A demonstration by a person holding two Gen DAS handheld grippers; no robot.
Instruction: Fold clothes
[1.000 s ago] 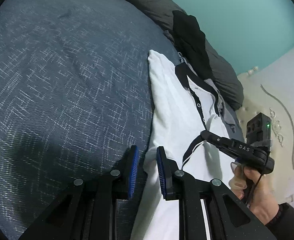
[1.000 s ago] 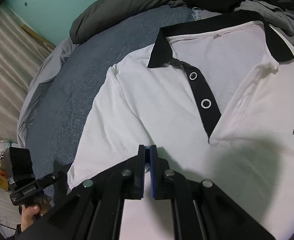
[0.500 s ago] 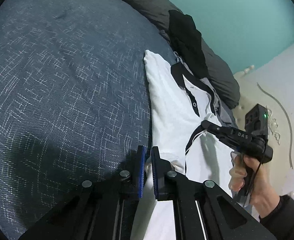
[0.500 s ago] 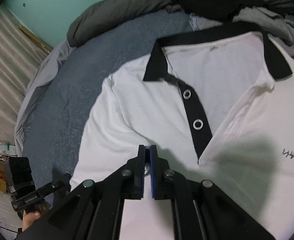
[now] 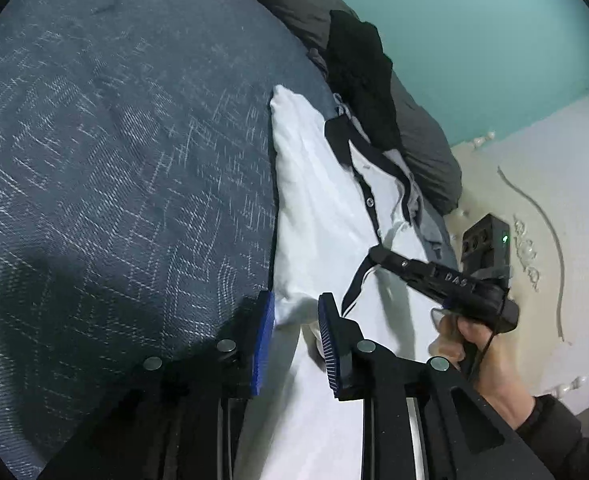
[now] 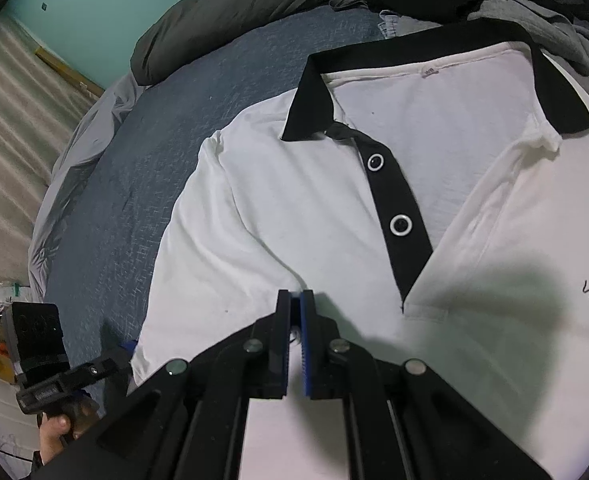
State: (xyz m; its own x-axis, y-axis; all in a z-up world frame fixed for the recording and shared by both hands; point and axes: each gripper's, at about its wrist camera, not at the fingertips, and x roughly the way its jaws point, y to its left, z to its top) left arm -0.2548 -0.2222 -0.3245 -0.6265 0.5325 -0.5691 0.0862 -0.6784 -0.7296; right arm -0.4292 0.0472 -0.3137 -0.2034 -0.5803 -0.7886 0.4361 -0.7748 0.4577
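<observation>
White polo shirt (image 6: 294,208), soft knit, black collar and placket, lies flat on the blue-grey woven bedspread (image 5: 114,168). Left gripper (image 5: 294,320): jaws just opened, straddling the shirt's folded side edge. Right gripper (image 6: 296,308): jaws clamped on white fabric. Bare bedspread left of shirt.

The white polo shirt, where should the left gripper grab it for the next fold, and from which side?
Grip the white polo shirt at its folded side edge, coming in from the blue bedspread side. The edge bunches up between the left gripper fingers, whose jaws have just been opening.
</observation>
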